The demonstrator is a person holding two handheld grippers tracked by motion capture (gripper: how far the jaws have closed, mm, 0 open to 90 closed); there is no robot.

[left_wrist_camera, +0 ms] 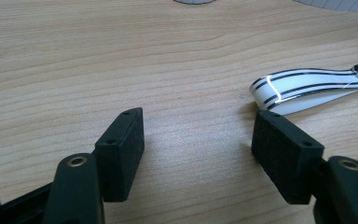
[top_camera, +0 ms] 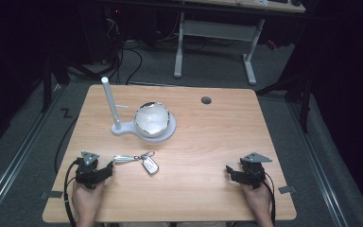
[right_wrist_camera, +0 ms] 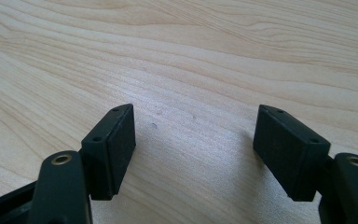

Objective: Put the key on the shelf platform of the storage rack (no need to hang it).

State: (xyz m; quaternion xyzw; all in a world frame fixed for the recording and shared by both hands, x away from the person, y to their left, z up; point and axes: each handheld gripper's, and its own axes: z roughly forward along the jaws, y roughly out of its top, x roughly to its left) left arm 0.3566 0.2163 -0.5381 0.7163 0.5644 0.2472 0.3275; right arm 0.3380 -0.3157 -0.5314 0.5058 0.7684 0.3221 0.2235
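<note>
My left gripper is sitting low on the light wooden table, jaws wide apart with nothing but bare wood between them. The white strap with black stripes, hooked to a silver car key fob, lies just beside its tip. My right gripper is well off to the side, also gaping and holding nothing.

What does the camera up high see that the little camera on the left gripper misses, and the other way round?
High view alone: the white stand with its upright post and bowl, the key fob, both hands, and the right gripper.

Left gripper view alone: the black stripes on the white strap, and the foam texture of its pads, standing apart with bare wood between.

Both: the strap, the open left gripper, the wooden table.
</note>
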